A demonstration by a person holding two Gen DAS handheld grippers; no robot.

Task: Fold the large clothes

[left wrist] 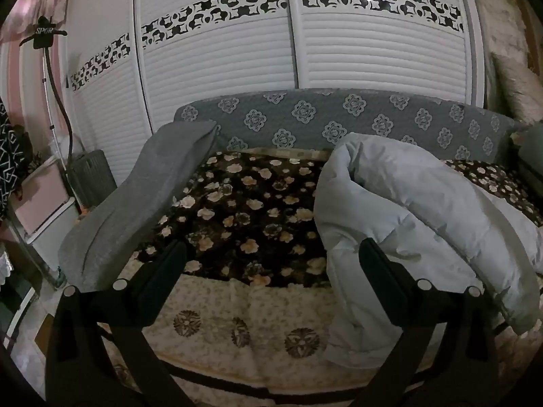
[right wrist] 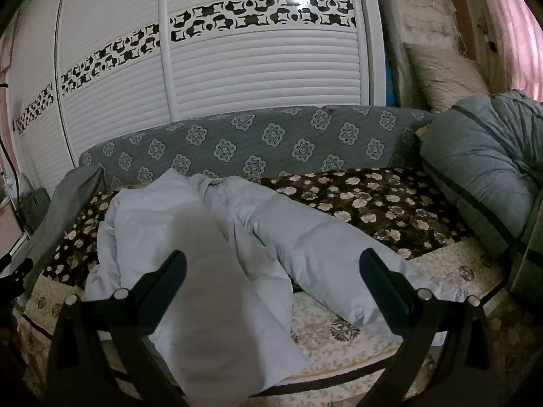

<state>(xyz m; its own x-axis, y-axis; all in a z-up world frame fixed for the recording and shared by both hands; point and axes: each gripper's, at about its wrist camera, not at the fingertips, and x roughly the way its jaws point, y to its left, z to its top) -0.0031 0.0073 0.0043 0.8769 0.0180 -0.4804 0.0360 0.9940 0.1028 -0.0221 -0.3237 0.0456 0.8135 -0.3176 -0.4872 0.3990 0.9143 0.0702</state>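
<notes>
The right hand-held gripper [right wrist: 271, 281] hangs with its jaws spread wide, nothing between them, above a pale blue puffy jacket [right wrist: 210, 237] spread rumpled across the daybed [right wrist: 390, 200]. The jacket lies on a dark floral blanket [right wrist: 373, 203] and reaches the cream cover [right wrist: 451, 264] at the front edge. A grey cushion [right wrist: 482, 169] leans at the right end, before white louvred wardrobe doors [right wrist: 254, 74].

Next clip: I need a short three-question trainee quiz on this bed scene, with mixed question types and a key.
1. True or false: the pale blue padded jacket is folded flat into a neat square.
2. The grey cloth at the bed's edge lies on which side of the left wrist view? A) left B) right
3. Fill in: both the left tool and the right tool are ____, holding nothing.

Key: 1 false; 2 A; 3 open
</notes>
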